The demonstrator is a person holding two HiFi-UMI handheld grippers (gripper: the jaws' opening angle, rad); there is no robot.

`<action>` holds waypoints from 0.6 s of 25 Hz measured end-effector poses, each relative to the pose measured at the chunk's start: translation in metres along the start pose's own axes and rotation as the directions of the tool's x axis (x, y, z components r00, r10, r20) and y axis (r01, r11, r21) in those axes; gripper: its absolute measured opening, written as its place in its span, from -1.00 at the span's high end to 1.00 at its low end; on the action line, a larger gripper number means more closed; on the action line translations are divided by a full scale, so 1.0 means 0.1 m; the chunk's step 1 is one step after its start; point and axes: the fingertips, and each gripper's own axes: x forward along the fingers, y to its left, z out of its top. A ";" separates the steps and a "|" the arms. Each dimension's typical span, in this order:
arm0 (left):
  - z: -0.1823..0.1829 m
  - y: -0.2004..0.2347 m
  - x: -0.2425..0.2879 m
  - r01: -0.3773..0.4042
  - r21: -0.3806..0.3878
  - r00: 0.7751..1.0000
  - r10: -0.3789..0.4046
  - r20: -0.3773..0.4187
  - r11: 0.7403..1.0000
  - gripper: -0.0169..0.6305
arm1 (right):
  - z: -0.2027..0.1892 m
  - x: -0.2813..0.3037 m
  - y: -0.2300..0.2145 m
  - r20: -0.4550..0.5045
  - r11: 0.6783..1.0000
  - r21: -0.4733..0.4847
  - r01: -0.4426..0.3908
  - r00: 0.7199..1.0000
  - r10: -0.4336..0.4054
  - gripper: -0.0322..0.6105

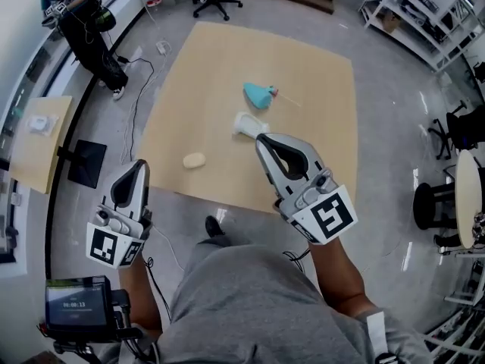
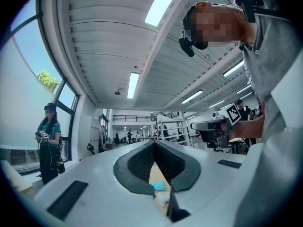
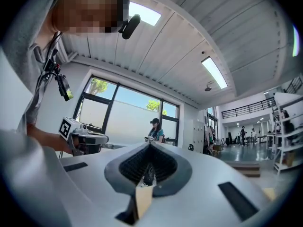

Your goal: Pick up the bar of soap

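While both pairs of jaws are pressed together with nothing between them, the left tool point(image 1: 137, 167) and right tool point(image 1: 262, 141) are held out in front of the person's body. Bar of soap point(image 1: 194, 160): pale, oval, lying flat on the square wooden worktop point(image 1: 318, 89) near its front-left corner, touched by neither tool. Left tool is over the grey floor point(image 1: 379, 203), just off that corner. Right tool's tip overlaps the worktop's near part, beside 1 white object point(image 1: 248, 123). 1 teal object point(image 1: 260, 95) lies further back, near the centre. A 2nd person point(image 1: 87, 29) stands at far left.
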 end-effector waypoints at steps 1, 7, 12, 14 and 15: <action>0.01 -0.15 -0.03 -0.003 0.002 1.000 0.003 -0.005 1.000 0.93 | 0.00 -0.16 0.00 -0.006 1.000 0.002 0.005 1.000 -0.005 0.88; 0.16 -1.08 -0.07 0.006 0.016 1.000 -0.006 -0.007 1.000 0.93 | 0.07 -1.11 0.04 -0.042 0.999 -0.001 0.039 0.998 -0.039 0.88; 0.36 -1.86 -0.23 0.041 0.076 0.999 -0.041 -0.013 0.996 0.93 | 0.21 -1.90 0.11 -0.041 0.998 -0.004 0.070 0.997 -0.070 0.88; 0.46 -2.05 -0.35 0.033 0.083 0.999 -0.032 -0.013 0.996 0.93 | 0.29 -2.15 0.17 -0.035 0.997 -0.006 0.073 0.997 -0.073 0.88; 0.51 -2.12 -0.42 0.025 0.083 1.000 -0.024 -0.011 0.996 0.93 | 0.33 -2.26 0.20 -0.033 0.997 -0.008 0.073 0.997 -0.073 0.88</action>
